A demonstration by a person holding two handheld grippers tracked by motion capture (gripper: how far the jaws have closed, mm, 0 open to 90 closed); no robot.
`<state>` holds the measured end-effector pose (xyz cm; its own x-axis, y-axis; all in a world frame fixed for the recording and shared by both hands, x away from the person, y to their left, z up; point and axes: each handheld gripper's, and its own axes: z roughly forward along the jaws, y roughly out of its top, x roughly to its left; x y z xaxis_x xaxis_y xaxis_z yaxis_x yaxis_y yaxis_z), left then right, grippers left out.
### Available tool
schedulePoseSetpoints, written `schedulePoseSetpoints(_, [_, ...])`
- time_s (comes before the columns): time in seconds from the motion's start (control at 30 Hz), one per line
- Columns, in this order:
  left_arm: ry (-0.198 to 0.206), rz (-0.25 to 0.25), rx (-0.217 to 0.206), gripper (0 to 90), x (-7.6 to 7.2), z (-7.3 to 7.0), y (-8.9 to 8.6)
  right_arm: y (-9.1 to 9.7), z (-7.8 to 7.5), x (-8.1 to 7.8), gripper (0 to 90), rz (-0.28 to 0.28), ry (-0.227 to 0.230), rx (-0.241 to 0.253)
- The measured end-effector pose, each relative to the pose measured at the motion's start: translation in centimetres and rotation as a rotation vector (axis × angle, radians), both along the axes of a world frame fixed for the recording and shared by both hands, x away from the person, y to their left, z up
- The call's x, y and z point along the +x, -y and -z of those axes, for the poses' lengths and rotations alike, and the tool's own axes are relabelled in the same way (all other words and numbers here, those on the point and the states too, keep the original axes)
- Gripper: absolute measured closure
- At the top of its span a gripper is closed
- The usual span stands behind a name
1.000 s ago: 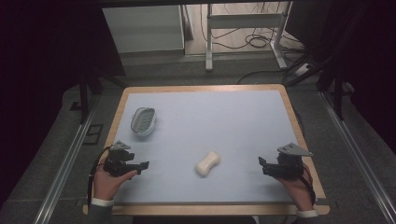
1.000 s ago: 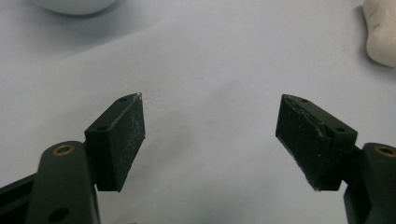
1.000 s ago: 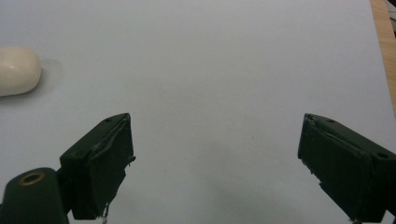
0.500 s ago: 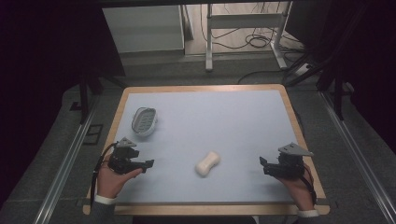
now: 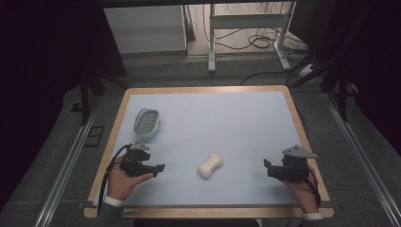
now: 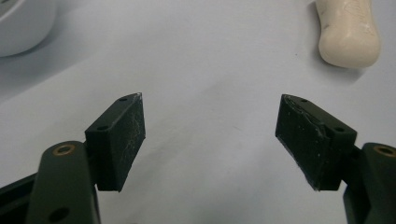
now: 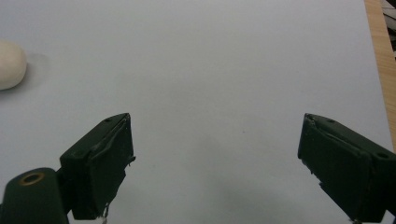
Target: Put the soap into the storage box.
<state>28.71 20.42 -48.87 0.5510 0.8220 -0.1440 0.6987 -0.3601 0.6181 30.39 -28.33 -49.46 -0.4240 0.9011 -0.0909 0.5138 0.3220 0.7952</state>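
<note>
- A pale blue surface [image 5: 227, 123] with a wooden rim sits in the middle of the high view, on a dark floor.
- The left hand-held gripper [image 5: 158, 167] sits at the lower left of the high view, held in a person's left hand [image 5: 122, 182]. Its jaws point toward the right of the frame.
- In the left gripper view, the left hand-held gripper [image 6: 210, 135] has its two black jaws spread wide, with bare surface between them and nothing held.
- A cream bar of soap [image 5: 211, 165], waisted in the middle, lies on the surface at the lower centre of the high view, between the two grippers and apart from both.
- In the left gripper view the soap [image 6: 348, 32] lies at the upper right of the frame, beyond the right-hand jaw and not touching it.
- The right hand-held gripper [image 5: 266, 169] sits at the lower right of the high view, jaws pointing toward the left of the frame, with a grey three-cornered plate on top.
- In the right gripper view, the right hand-held gripper [image 7: 215, 158] is also spread wide and holds nothing; one end of the soap [image 7: 10, 64] shows at the left edge of the frame.
- A grey oval soap dish [image 5: 146, 121] rests on the surface at the left of the high view, above the left gripper and well apart from the soap.
</note>
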Motion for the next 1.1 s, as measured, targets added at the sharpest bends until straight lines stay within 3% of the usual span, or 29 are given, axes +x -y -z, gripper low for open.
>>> schedulePoseSetpoints(0.67, [-0.014,0.054,0.016,24.0,0.5,-0.4,2.5,0.0,0.1,0.0,10.4,0.007,0.001,-0.008])
schedulePoseSetpoints(1.1, [-0.022,0.116,0.025,23.8,0.8,-0.3,5.1,0.0,0.2,0.0,10.4,0.007,-0.003,-0.008])
